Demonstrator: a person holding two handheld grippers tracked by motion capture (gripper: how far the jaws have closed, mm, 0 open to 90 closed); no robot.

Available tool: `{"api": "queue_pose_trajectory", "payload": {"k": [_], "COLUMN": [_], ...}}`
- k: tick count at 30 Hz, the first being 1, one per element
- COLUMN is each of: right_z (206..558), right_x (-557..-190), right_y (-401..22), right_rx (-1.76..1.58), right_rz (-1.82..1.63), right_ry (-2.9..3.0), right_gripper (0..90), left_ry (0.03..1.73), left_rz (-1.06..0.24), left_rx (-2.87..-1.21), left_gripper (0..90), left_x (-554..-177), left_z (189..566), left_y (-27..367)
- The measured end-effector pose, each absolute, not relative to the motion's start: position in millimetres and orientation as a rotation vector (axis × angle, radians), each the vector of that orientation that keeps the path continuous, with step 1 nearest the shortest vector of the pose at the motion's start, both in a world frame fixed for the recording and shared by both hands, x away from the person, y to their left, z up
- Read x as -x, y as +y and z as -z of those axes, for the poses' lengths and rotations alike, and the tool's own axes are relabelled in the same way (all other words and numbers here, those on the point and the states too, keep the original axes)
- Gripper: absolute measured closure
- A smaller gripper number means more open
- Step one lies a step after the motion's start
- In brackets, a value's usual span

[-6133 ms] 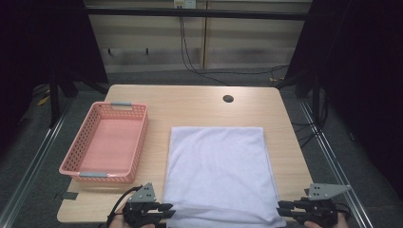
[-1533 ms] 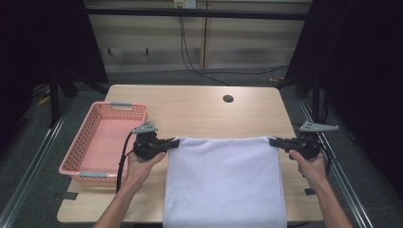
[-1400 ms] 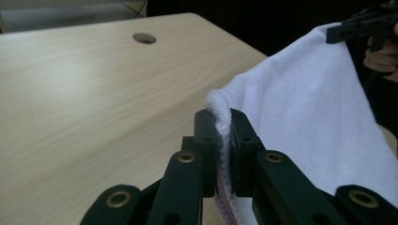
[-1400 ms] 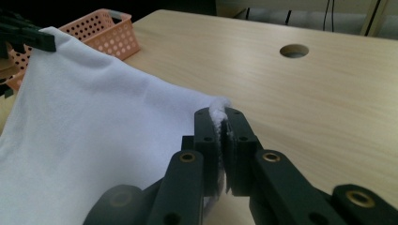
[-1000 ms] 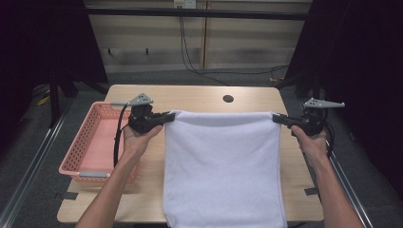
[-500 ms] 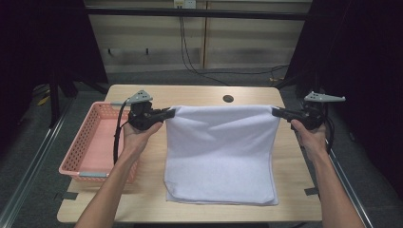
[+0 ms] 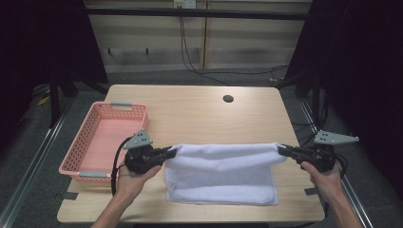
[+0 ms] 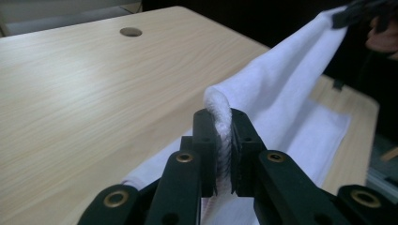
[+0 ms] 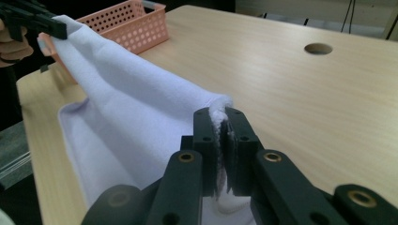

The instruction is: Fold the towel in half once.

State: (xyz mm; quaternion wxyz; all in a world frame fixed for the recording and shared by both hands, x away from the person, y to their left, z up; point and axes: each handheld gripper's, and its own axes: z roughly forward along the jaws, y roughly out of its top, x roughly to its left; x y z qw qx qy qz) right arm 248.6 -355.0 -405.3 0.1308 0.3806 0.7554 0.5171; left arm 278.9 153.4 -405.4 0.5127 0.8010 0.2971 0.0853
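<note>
Held towel edge (image 7: pixel 223 151) lower, nearer than before.

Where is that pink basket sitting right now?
In the high view, the pink basket sits on the table's left side, just beyond the left gripper and left of the white towel.

fluffy white cloth towel (image 7: pixel 221 173), smooth matt wood table (image 7: pixel 199 111), perforated plastic basket (image 7: pixel 97 142).
</note>
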Motion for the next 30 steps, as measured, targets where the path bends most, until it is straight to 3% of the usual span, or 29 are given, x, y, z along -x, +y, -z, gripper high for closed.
{"api": "queue_pose_trajectory", "payload": {"k": [7,14,22,26,30], "right_z": [434.5,453.5,459.0,456.1,456.6], "right_x": [-213.7,-187.2,-159.1,-160.1,-172.4], "right_y": [-346.8,-346.2,-355.1,-350.1,-333.7], "right_rx": [-1.090,-1.087,-1.099,-1.115,-1.128], "right_rz": [-1.471,-1.416,-1.434,-1.431,-1.425], "right_ry": [2.304,2.393,2.438,2.426,2.428], "right_gripper": [82.0,77.4,60.0,60.2,59.9], "left_ry": [0.725,0.691,0.650,0.693,0.708], "left_rz": [-0.135,-0.046,0.024,0.011,-0.008], "left_rx": [-1.986,-2.038,-2.046,-1.984,-2.030], "left_gripper": [81.5,80.6,70.6,65.3,68.6], "left_x": [-251.4,-230.5,-209.0,-215.8,-238.1], "left_z": [448.0,462.0,462.5,457.4,464.9], "left_y": [163.6,170.4,185.2,189.6,172.3]}}
